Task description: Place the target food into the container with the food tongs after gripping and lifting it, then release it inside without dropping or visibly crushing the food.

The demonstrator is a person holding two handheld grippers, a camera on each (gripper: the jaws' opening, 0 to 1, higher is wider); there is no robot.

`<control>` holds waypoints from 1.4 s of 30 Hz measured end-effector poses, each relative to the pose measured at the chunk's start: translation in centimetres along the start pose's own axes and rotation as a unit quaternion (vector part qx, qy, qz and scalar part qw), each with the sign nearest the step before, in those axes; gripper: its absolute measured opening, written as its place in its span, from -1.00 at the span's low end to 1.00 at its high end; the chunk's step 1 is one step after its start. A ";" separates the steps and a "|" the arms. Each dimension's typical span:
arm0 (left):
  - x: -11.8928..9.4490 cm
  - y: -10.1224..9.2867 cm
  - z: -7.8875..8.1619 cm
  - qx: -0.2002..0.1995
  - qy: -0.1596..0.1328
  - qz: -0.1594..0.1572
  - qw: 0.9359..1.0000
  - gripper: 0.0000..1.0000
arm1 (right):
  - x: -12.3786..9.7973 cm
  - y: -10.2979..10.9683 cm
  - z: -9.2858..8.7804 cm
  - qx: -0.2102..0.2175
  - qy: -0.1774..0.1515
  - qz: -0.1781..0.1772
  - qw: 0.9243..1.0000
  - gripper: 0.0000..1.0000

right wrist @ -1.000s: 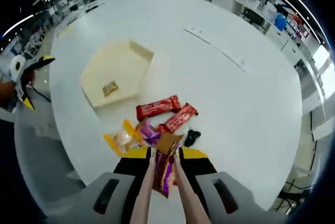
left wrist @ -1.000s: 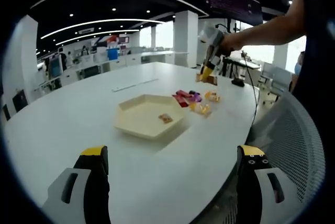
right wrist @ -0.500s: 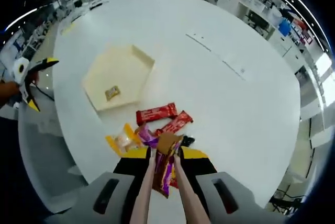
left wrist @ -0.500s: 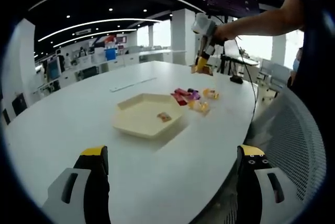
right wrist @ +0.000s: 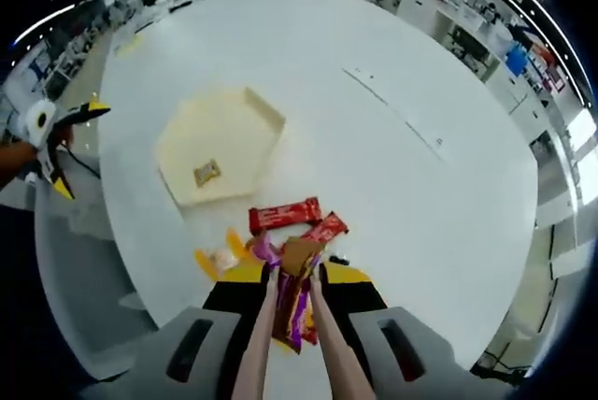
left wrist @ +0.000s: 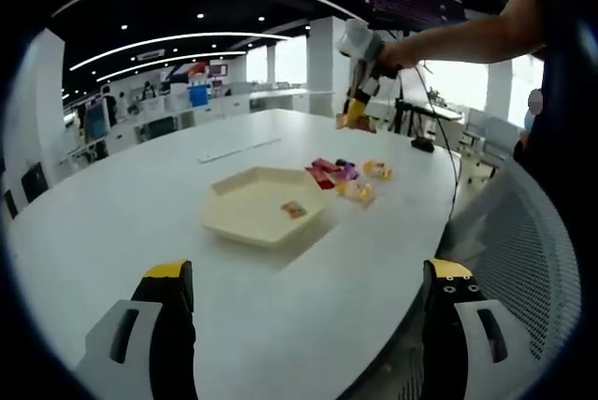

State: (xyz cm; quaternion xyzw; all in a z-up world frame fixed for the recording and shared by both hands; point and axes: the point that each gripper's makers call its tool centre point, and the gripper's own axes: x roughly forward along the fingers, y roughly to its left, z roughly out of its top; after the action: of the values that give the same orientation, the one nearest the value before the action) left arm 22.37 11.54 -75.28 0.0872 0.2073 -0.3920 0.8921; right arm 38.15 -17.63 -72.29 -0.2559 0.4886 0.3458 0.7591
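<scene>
Tongs (right wrist: pixel 291 278) grip a purple snack (right wrist: pixel 293 302) above loose snacks (right wrist: pixel 285 216) on the bench (right wrist: pixel 392 166); tray (right wrist: pixel 217 143) holds one wrapper (right wrist: pixel 207 173). Left tongs (left wrist: pixel 304 288) gape.

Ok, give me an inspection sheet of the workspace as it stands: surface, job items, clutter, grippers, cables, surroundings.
Surface: white table, bare apart from the items below.
Job's things: cream hexagonal tray holding one small wrapped snack; tongs pinching a brown-and-purple snack packet above the pile.
Clutter: two red bars, yellow-wrapped snacks and a small dark item beside the tray.
Grippers: right gripper shut on the tongs, raised over the pile; left gripper open, low at the table edge.
Cables: a dark cable hangs near the far table edge.
Surroundings: open office, mesh chair.
</scene>
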 end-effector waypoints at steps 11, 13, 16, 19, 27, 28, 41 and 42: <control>-0.2 0.5 0.4 0.001 -0.009 0.011 1.000 0.99 | 0.1 1.2 2.7 -0.028 -0.014 0.009 0.999 -0.61; -0.2 0.5 0.4 -0.005 -0.009 0.011 1.000 0.99 | 0.1 1.5 3.3 -0.030 -0.018 0.010 0.999 -0.61; -0.2 0.6 0.4 -0.004 -0.011 0.013 1.000 0.99 | 0.2 1.9 4.1 -0.036 -0.021 0.013 0.999 -0.61; -0.2 0.6 0.5 -0.005 -0.013 0.013 1.000 0.99 | 0.4 2.3 4.7 -0.043 -0.023 0.015 0.999 -0.61; -0.4 0.8 0.7 -0.008 -0.018 0.016 1.000 0.99 | 0.8 3.0 6.1 -0.062 -0.021 0.016 0.998 -0.61; -0.4 0.8 0.7 -0.008 -0.019 0.016 1.000 0.99 | 0.8 3.1 6.2 -0.064 -0.021 0.017 0.998 -0.60; -0.4 0.9 0.7 -0.011 -0.018 0.017 1.000 0.99 | 1.3 4.4 9.2 -0.089 -0.026 0.023 0.995 -0.60; -0.5 0.9 0.7 -0.012 -0.019 0.018 1.000 0.99 | 1.4 4.5 9.4 -0.090 -0.027 0.023 0.995 -0.60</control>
State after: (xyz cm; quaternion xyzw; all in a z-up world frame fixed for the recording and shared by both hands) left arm 22.96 12.27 -74.44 0.0728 0.1929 -0.3752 0.9037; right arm 40.38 -7.59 -70.09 -0.3027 0.4408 0.4128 0.7373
